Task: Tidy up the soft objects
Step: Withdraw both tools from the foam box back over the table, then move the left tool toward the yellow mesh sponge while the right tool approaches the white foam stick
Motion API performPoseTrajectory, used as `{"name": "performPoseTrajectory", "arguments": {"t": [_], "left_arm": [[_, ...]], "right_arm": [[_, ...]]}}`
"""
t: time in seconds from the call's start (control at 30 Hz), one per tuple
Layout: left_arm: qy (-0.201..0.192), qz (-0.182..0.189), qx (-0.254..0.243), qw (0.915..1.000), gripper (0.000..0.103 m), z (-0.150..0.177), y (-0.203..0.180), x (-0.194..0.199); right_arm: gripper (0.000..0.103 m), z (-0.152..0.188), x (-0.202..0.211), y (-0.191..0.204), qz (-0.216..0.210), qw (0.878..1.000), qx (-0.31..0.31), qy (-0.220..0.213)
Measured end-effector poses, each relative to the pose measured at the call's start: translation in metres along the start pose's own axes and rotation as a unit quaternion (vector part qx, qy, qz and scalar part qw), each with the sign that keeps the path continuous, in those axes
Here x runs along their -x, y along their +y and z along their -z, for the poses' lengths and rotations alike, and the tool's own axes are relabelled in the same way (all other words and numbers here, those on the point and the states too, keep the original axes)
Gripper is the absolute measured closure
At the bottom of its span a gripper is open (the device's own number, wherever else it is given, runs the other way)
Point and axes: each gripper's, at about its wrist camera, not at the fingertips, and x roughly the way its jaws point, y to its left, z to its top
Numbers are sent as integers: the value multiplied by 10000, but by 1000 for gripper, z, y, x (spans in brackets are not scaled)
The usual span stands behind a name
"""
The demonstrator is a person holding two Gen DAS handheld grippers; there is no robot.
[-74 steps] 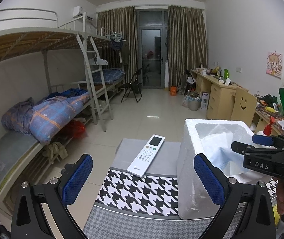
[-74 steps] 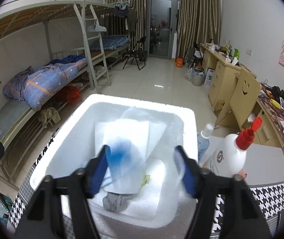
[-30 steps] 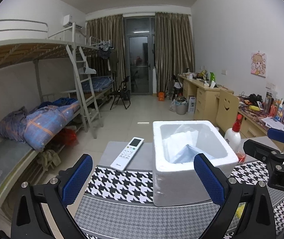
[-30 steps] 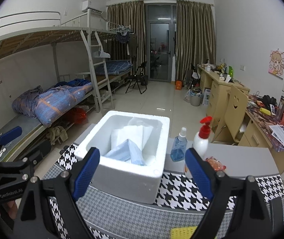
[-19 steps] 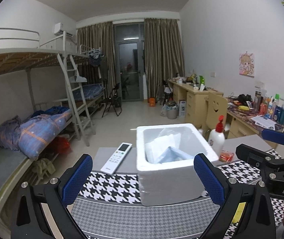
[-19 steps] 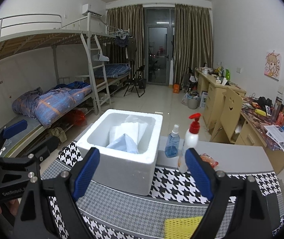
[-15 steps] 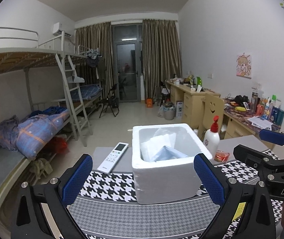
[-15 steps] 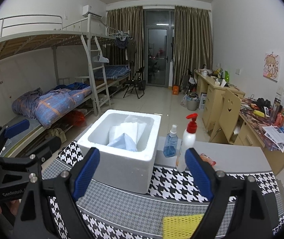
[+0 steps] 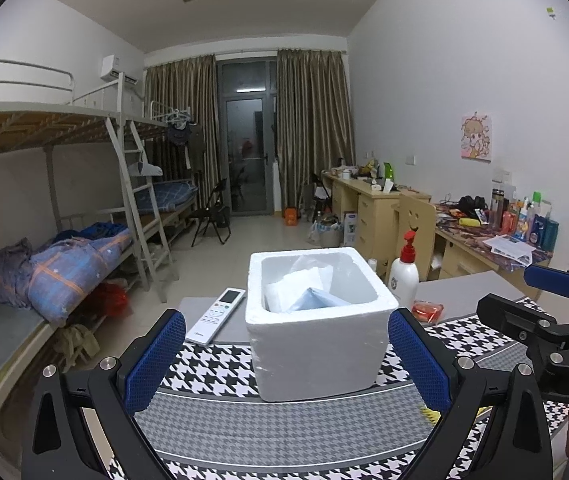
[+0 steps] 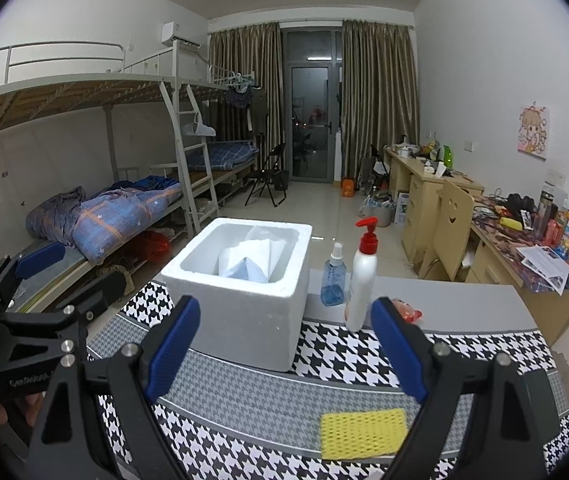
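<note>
A white foam box (image 9: pixel 316 320) (image 10: pixel 244 300) stands on the houndstooth-clothed table, holding white and pale blue soft packets (image 9: pixel 304 292) (image 10: pixel 250 262). A yellow mesh sponge cloth (image 10: pixel 364 432) lies flat on the cloth near the front edge, just ahead of my right gripper. My left gripper (image 9: pixel 286 364) is open and empty, pulled back from the box. My right gripper (image 10: pixel 284 348) is open too, nothing between its fingers, behind the box and above the sponge. Each gripper shows at the edge of the other's view.
A white remote (image 9: pixel 216 316) lies left of the box. A red-capped pump bottle (image 10: pixel 360 276), a blue spray bottle (image 10: pixel 334 280) and a small orange packet (image 9: pixel 427 311) stand right of it. Bunk beds line the left wall, desks the right.
The right gripper left a pale blue packet in the box and opened. Both grippers have drawn back and up from the box, so the yellow sponge came into view.
</note>
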Motion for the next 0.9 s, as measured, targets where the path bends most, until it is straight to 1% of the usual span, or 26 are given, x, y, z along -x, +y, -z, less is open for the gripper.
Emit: {"name": "performPoseTrajectory", "arguments": {"t": [0.3, 0.5, 0.7, 0.9], "left_arm": [[-154, 147, -12, 9998, 1, 7, -15, 10], [-116, 382, -59, 9992, 1, 11, -28, 9], [-132, 531, -96, 9985, 1, 17, -37, 9], [-101, 819, -90, 9965, 1, 26, -48, 8]], "right_arm": [[13, 13, 15, -12, 58, 9998, -156, -75], [13, 20, 24, -22, 196, 9994, -236, -150], [13, 31, 32, -32, 393, 9986, -305, -197], [13, 46, 37, -43, 555, 9975, -401, -158]]}}
